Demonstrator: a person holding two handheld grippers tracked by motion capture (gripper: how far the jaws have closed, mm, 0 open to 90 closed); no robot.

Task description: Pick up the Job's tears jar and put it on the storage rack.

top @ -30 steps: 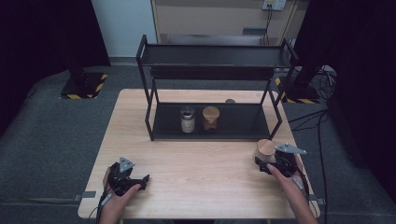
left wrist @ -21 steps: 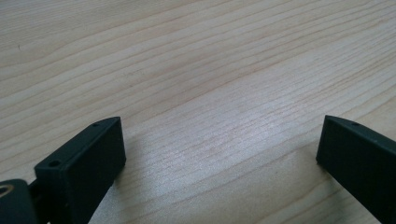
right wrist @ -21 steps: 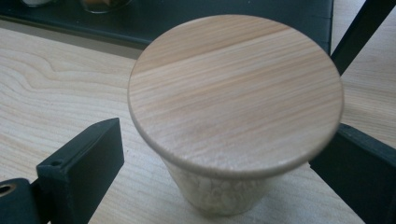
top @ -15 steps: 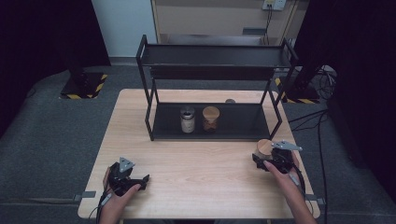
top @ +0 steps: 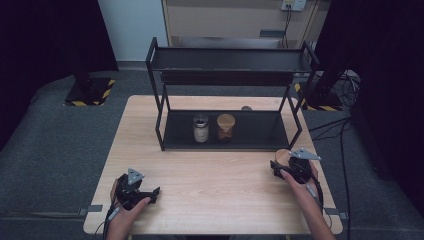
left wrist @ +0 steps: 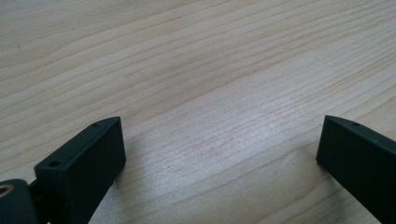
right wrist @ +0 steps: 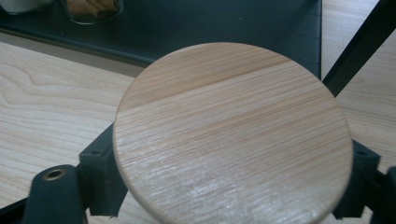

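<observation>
Your right gripper (top: 281, 169) has just closed its jaws around the jar with the wooden lid (right wrist: 232, 133), near the counter's (top: 210, 175) right edge. It looks like breakable, slippery glass; hold the body, not the lid. Your left gripper (top: 150, 192) is wide open and empty.

Three cams: one fixed overhead, one riding each gripper.

High view sits above the person's edge, looks forward and down, far enough to frame the whole table (top: 210, 175) and the rack (top: 227, 100) behind it. Left gripper view looks along its own jaws, very close over bare tabletop (left wrist: 196, 70). Right gripper view is close on a wooden lid (right wrist: 231, 130), facing the rack's lower shelf (right wrist: 224, 28); it shares that shelf and its brown jar (right wrist: 91, 9) (top: 225, 127) with the high view.
</observation>
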